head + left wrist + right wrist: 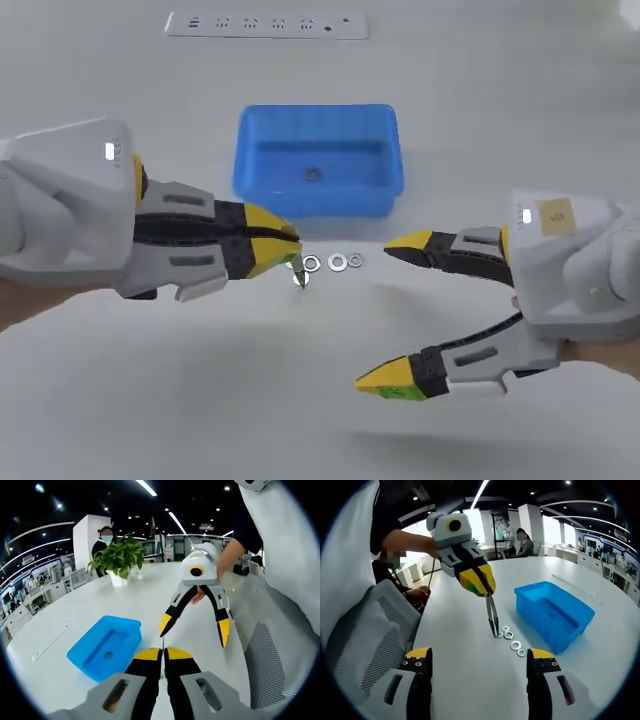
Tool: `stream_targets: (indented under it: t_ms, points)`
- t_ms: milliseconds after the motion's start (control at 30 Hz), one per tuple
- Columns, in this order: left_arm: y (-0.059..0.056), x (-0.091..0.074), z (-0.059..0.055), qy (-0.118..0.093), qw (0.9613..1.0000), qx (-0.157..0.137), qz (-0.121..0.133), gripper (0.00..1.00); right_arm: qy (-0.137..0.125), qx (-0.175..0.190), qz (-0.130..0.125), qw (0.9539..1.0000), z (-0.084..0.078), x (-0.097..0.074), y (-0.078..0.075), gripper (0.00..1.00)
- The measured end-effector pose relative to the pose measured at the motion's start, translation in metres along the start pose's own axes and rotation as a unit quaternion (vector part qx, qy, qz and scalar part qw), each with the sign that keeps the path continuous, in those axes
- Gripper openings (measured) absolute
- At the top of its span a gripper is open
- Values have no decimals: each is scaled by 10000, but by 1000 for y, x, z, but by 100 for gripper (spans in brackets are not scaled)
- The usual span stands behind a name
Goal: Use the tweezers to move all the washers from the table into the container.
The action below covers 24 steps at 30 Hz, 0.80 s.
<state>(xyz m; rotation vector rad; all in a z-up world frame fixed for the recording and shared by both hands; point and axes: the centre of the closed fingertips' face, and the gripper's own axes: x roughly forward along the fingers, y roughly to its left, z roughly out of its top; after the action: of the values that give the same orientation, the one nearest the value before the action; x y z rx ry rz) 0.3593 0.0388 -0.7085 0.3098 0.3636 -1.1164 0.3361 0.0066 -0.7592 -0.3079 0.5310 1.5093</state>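
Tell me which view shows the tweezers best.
The right gripper view: the tweezers hang full length from the shut left gripper, tips down beside the washers. The head view catches just their short tip under the jaws; the left gripper view gives a thin sliver ahead of its own jaws.

Left gripper [293,247], right gripper [375,311]: white housings, black jaws, yellow tips

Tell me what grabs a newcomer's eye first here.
The bright blue container sits mid-table with one washer already inside. Just in front of it, the left gripper, jaws shut on the tweezers, points their tips at a short row of washers on the white table. The right gripper hovers nearby, jaws wide open.
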Motion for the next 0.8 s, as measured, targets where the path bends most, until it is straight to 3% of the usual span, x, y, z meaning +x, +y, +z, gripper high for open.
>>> stream_targets:
  t_ms: [133, 267, 433, 533, 667, 800]
  points:
    - [-3, 1, 0, 2, 10000, -18, -50, 6, -41, -222, 99, 9997, 11, 22, -7, 70]
    - [-2, 2, 1, 20, 10000, -25, 18, 6, -2, -441, 117, 9990, 19, 40, -14, 46]
    - [-5, 1, 0, 37, 10000, -35, -12, 6, 154, -818, 289, 9961, 23, 55, -17, 39]
    - [-4, 0, -1, 42, 10000, -46, 3, 6, 127, -768, 558, 9954, 22, 60, -11, 33]
    - [-1, 0, -2, 29, 9999, -123, 54, 6, 177, -904, 608, 9939, 21, 63, -10, 25]
    - [-1, 1, -1, 3, 9999, -154, 31, 6, 292, -1005, 607, 9927, 18, 64, -12, 23]
